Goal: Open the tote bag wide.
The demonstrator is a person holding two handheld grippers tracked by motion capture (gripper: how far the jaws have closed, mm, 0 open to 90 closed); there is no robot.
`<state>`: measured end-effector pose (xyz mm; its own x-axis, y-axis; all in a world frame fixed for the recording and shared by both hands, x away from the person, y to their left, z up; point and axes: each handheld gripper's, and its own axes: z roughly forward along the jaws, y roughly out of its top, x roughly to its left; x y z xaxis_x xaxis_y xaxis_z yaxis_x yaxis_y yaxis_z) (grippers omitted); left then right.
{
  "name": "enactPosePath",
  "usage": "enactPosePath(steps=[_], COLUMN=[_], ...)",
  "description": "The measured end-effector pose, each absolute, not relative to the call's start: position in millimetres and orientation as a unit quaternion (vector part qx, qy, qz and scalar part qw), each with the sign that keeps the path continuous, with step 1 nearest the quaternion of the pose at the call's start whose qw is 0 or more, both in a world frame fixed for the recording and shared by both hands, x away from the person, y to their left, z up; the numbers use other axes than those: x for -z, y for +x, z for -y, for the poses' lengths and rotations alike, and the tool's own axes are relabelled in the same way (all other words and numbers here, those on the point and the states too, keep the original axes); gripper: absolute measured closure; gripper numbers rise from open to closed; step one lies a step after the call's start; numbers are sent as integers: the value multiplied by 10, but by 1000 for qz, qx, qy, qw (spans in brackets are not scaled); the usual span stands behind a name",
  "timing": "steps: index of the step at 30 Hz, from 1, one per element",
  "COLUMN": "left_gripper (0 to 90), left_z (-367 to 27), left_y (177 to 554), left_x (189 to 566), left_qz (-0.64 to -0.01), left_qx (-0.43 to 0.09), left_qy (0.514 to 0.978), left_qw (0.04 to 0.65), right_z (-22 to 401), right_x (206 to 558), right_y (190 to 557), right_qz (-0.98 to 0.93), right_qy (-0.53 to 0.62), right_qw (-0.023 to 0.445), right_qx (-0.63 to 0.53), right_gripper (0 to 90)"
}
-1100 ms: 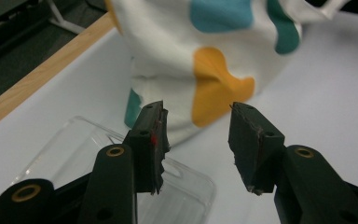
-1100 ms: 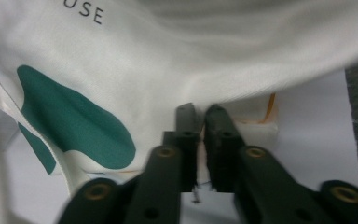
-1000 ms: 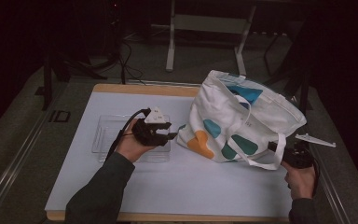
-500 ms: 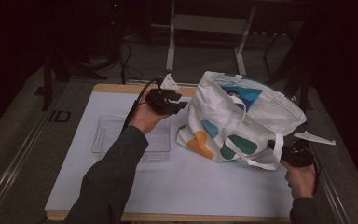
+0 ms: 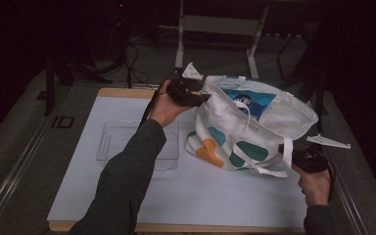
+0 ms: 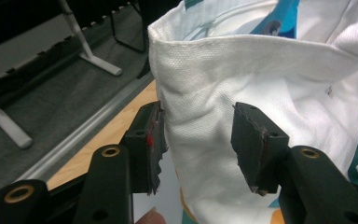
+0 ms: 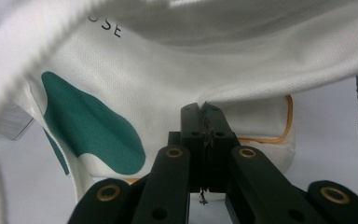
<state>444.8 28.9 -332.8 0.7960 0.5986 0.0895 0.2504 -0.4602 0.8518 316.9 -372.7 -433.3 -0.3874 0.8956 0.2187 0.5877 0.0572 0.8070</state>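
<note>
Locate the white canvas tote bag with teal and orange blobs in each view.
High view: the tote bag stands right of centre on the white mat.
Left gripper view: it covers the right half.
Right gripper view: it spans the top and left.
Shared landmark: its teal blob.

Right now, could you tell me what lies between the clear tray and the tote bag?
In the high view, the person's left forearm crosses between the tray and the bag; the rest is bare white mat.

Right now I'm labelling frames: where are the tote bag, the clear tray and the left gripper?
tote bag (image 5: 235, 129), high view, printed front side.
clear tray (image 5: 115, 142), high view, bare bottom.
left gripper (image 6: 198, 140), left gripper view, between its fingertips.
</note>
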Motion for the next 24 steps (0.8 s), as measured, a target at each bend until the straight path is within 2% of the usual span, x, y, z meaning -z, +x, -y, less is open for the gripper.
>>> enactPosePath(steps=[5,6,11,12,14,15,16,17,20,24], left_gripper=[859,885,885,835,655,606,594,605,780,817], left_z=[-338,-354,-378,-373,-336,-306,-282,-264,-246,-261], left_y=[4451,4450,4453,4464,4482,4488,4493,4496,4481,4435], left_x=[3320,3322,3324,3323,3329,3339,3348,3353,3344,3334], left_qz=[-274,-273,-275,-274,-268,-265,-261,-262,-256,-254], left_qx=[-189,-186,-182,-177,-172,-175,-181,-181,-180,-175], left_qy=[826,826,826,826,831,835,838,839,840,842], left_qw=[455,456,457,459,456,449,443,442,443,442], right_z=[3732,3731,3724,3719,3714,3712,3709,3707,3709,3722], right_x=[4336,4340,4346,4342,4337,4334,4333,4333,4341,4351], right_y=[3165,3163,3165,3166,3166,3166,3166,3166,3168,3158], right_qz=[-707,-707,-705,-705,-706,-706,-707,-707,-709,-710], right_qy=[524,523,522,522,521,520,520,519,517,516], right_qw=[174,174,172,172,172,172,173,173,174,172], right_qx=[-443,-443,-448,-448,-448,-448,-447,-447,-446,-446], right_gripper=[893,894,894,894,894,894,894,894,894,894])
